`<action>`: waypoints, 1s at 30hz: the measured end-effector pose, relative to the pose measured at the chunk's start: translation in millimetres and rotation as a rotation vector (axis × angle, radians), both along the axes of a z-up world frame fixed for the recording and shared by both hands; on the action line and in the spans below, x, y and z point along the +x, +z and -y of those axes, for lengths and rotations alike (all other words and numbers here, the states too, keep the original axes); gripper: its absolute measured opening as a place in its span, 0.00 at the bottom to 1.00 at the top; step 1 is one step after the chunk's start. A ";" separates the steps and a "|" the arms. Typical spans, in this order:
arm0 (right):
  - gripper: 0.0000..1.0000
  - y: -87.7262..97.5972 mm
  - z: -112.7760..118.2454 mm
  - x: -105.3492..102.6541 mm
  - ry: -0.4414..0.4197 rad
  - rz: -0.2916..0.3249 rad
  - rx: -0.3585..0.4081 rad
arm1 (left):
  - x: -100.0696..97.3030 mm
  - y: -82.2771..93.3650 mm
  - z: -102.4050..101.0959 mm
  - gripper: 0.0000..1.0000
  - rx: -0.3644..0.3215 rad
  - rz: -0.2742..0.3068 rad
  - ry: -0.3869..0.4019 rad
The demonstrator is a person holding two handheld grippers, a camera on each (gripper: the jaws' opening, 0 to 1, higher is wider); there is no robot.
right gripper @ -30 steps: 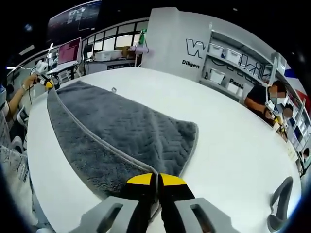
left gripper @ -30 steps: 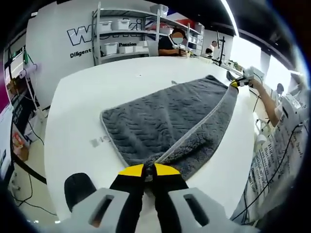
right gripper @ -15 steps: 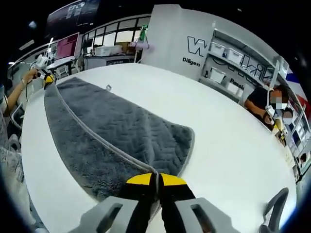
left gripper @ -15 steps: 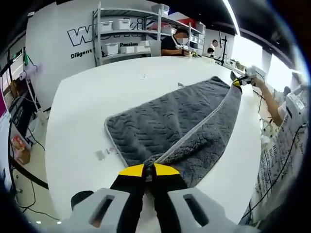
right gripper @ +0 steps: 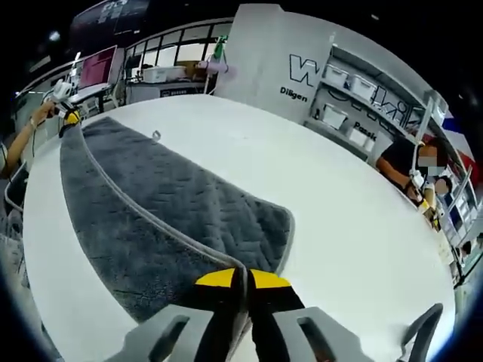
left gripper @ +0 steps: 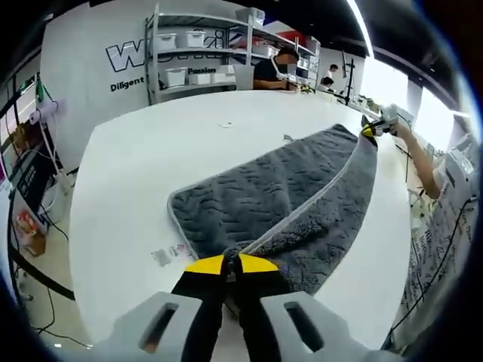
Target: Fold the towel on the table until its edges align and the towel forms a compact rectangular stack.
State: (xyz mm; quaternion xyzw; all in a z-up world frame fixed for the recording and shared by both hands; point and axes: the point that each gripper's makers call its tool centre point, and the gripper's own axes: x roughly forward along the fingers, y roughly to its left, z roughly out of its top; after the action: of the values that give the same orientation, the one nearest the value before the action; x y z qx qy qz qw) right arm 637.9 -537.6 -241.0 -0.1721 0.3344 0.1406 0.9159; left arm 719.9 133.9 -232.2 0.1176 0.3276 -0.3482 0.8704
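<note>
**Towel: the lifted edge is travelling over the flat half**

The towel [left gripper: 279, 200] is grey and lies on the white table [left gripper: 136, 158]. The left gripper [left gripper: 232, 265] has its jaws closed together on one corner of the towel, at 6 o'clock in the left gripper view. The right gripper [right gripper: 241, 278] has its jaws closed on the other corner of the same long edge, also at 6 o'clock in its own view. In the left gripper view the right gripper appears again, far away at 2 o'clock, with the pale border of the towel running tight between the two.

Compared with one second ago, the visible flat part of the towel has become narrower in both views, and the fluffy underside covers more of it. The far short end also sits closer to the held edge. It seems the held edge is being carried across the table toward the opposite long edge, so the first lengthwise fold is probably about half done. The edges are not aligned yet.

On the white wall [left gripper: 90, 45] behind the shelves [left gripper: 196, 53] large letters begin with "W", and under them "Diligent" and "Passion" can be read. A small label [left gripper: 167, 255] lies on the table at 8 o'clock; its text is too small to read.
</note>
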 end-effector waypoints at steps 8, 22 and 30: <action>0.06 2.7 0.7 18.3 -0.004 0.018 0.005 | 17.7 5.9 -1.9 0.06 -0.030 0.025 0.027; 0.04 5.7 2.8 41.7 -0.022 0.063 0.007 | 38.2 12.4 -3.2 0.05 -0.036 0.062 0.055; 0.03 18.1 5.3 56.6 -0.045 0.125 0.011 | 52.3 22.4 -1.8 0.05 -0.063 0.110 0.086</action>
State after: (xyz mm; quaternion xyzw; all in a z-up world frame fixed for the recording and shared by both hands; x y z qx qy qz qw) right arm 694.4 -543.0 -222.8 -0.1680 0.2795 0.1106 0.9389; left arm 772.1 135.7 -209.8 0.0952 0.2730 -0.3136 0.9045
